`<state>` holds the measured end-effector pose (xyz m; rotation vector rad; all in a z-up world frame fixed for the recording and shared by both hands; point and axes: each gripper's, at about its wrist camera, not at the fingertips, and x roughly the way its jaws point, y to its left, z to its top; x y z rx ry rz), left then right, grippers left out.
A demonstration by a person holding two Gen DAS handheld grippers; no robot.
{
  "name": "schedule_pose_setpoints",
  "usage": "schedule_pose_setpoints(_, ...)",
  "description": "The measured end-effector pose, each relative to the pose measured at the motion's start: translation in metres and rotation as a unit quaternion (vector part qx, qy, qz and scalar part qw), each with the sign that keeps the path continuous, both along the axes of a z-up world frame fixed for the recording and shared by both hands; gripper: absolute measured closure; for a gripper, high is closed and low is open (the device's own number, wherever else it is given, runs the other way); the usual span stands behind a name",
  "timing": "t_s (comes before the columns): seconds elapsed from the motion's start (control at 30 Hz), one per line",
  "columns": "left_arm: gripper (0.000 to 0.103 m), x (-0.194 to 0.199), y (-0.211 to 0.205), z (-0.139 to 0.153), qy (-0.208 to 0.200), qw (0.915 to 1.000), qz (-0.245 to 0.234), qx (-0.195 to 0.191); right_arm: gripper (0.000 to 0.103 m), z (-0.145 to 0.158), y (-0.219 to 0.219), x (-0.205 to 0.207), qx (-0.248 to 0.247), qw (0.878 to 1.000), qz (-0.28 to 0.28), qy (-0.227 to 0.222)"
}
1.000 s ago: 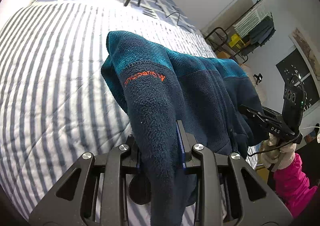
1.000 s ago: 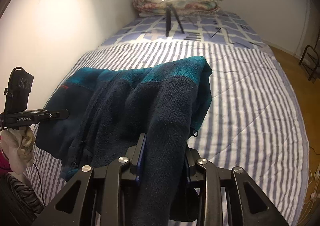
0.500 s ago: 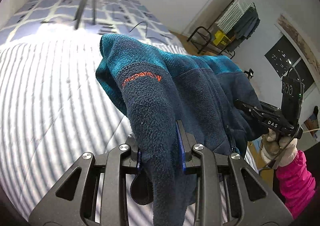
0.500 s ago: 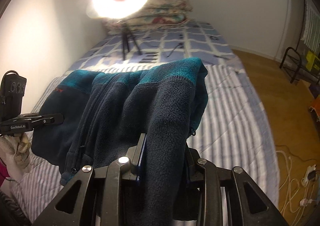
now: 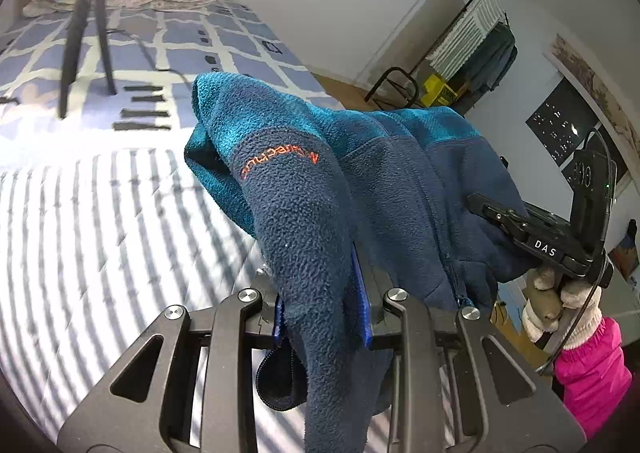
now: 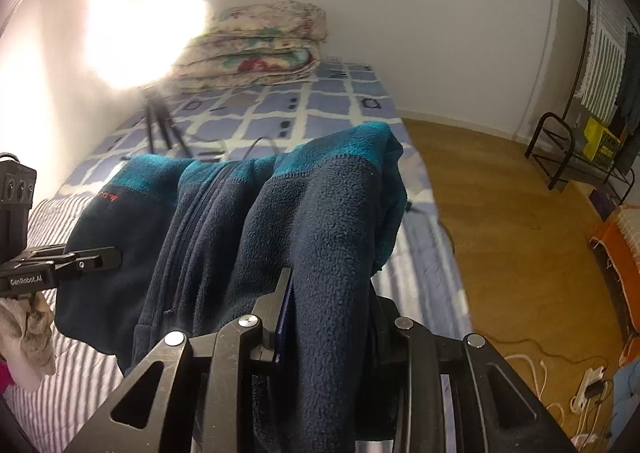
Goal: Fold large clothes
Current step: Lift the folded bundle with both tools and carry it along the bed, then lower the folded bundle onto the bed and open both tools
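A navy and teal fleece jacket (image 5: 360, 189) with an orange logo hangs in the air between both grippers, above the striped bed (image 5: 100, 237). My left gripper (image 5: 320, 293) is shut on one edge of the jacket, which drapes over its fingers. My right gripper (image 6: 324, 305) is shut on the other edge of the jacket (image 6: 248, 221). The right gripper also shows at the right of the left wrist view (image 5: 496, 217), and the left gripper at the left of the right wrist view (image 6: 100, 257). The jacket's zipper (image 6: 196, 221) runs down its middle.
A tripod (image 5: 84, 33) with a bright ring light (image 6: 148, 9) stands on the bed's far half. Folded quilts (image 6: 256, 49) lie at the headboard. A clothes rack (image 5: 472, 49) stands by the wall. Wooden floor (image 6: 512, 221) with cables lies right of the bed.
Both grippers have lifted the jacket higher and tilted up, so the far end of the bed, the quilts and the floor have come into view. The grips have not changed.
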<state>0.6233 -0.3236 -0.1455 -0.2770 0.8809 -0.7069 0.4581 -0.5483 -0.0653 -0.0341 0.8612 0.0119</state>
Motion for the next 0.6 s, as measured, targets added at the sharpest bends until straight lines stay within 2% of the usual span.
schedule_pose_setpoints(0.27,0.077,0.053,-0.038,-0.016,-0.001,0.9999,0.012,-0.007,0.074,-0.028,-0.043,0.054,0.007,1.000,-0.016,-0.007)
schedule_pose_setpoints(0.33,0.077,0.065,-0.043,-0.029,0.007,0.9999,0.010,0.004,0.074,-0.043,-0.049,0.062,0.011,1.000,-0.016,0.001)
schedule_pose_setpoints(0.4,0.076,0.074,-0.042,-0.044,0.020,0.9994,0.020,0.021,0.071,-0.064,-0.058,0.071,-0.007,0.999,-0.028,0.024)
schedule_pose_setpoints(0.43,0.073,0.079,-0.040,-0.053,0.028,0.9984,0.031,0.038,0.065,-0.075,-0.063,0.076,-0.025,0.998,-0.047,0.037)
schedule_pose_setpoints(0.47,0.064,0.084,-0.035,-0.065,0.046,0.9971,0.039,0.045,0.058,-0.085,-0.069,0.079,-0.045,0.995,-0.070,0.047)
schedule_pose_setpoints(0.5,0.055,0.086,-0.031,-0.070,0.052,0.9970,0.043,0.037,0.057,-0.093,-0.075,0.081,-0.053,0.993,-0.087,0.055)
schedule_pose_setpoints(0.53,0.036,0.087,-0.026,-0.073,0.049,0.9961,0.059,0.044,0.049,-0.098,-0.080,0.081,-0.045,0.993,-0.096,0.058)
schedule_pose_setpoints(0.6,0.034,0.085,-0.024,-0.074,0.038,0.9965,0.056,0.049,0.045,-0.098,-0.084,0.079,-0.033,0.993,-0.105,0.048)
